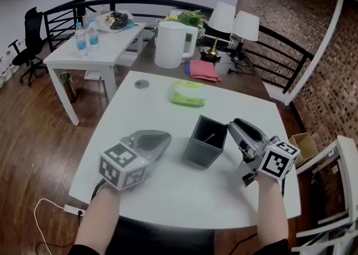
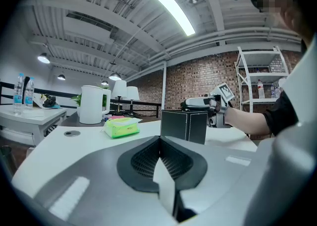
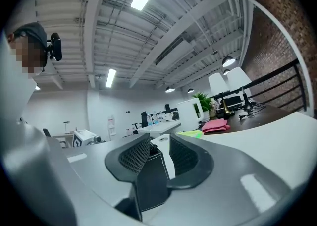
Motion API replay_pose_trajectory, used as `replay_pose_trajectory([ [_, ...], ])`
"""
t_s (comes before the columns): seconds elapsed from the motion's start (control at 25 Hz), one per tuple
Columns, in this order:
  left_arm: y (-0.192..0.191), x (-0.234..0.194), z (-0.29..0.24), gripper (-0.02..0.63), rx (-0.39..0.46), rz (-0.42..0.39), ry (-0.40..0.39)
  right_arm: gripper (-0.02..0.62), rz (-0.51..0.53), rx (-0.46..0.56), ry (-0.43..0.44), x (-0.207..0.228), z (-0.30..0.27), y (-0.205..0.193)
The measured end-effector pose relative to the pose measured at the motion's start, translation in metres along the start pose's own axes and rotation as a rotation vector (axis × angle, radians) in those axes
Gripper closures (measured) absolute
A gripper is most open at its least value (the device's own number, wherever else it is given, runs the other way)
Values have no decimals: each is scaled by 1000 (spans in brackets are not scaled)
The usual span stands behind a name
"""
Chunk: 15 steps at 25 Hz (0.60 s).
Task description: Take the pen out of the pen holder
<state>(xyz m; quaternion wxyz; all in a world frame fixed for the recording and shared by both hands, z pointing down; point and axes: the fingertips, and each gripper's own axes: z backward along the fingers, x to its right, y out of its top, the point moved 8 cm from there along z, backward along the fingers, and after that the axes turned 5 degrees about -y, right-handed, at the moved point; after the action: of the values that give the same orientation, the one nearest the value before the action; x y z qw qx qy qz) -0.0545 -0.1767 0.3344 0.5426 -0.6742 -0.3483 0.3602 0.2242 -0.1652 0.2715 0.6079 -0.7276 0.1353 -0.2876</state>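
A black square pen holder (image 1: pixel 204 149) stands in the middle of the white table (image 1: pixel 140 114), with a thin pen (image 1: pixel 211 136) leaning inside it. My right gripper (image 1: pixel 232 126) is at the holder's right top corner, held level. In the right gripper view its jaws (image 3: pixel 159 143) are open, with the holder's corner (image 3: pixel 151 180) between them and the pen's dark top (image 3: pixel 153 149) showing above the rim; a gap separates the right pad from the holder's wall. My left gripper (image 1: pixel 166 137) lies left of the holder, apart from it, shut and empty (image 2: pixel 159 140). The holder (image 2: pixel 184 125) stands ahead of it.
A green wipes pack (image 1: pixel 188 93) lies behind the holder and a round grommet (image 1: pixel 141 84) sits at the table's far left. Beyond are a white jug (image 1: pixel 174 43), a pink cloth (image 1: pixel 202 70), lamps (image 1: pixel 224 19) and a second table with bottles (image 1: pixel 86 37). A white shelf (image 1: pixel 335 192) stands right.
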Motion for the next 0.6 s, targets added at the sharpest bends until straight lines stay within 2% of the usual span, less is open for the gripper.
replay_pose_trajectory([
  [0.12, -1, 0, 0, 606, 1, -2, 2, 459, -36, -17, 21, -1, -7, -4],
  [0.4, 0, 0, -1, 606, 1, -9, 1, 483, 21, -44, 20, -7, -15, -3],
  [0.6, 0, -1, 0, 606, -1, -12, -5, 497, 17, -41, 27, -6, -16, -9],
])
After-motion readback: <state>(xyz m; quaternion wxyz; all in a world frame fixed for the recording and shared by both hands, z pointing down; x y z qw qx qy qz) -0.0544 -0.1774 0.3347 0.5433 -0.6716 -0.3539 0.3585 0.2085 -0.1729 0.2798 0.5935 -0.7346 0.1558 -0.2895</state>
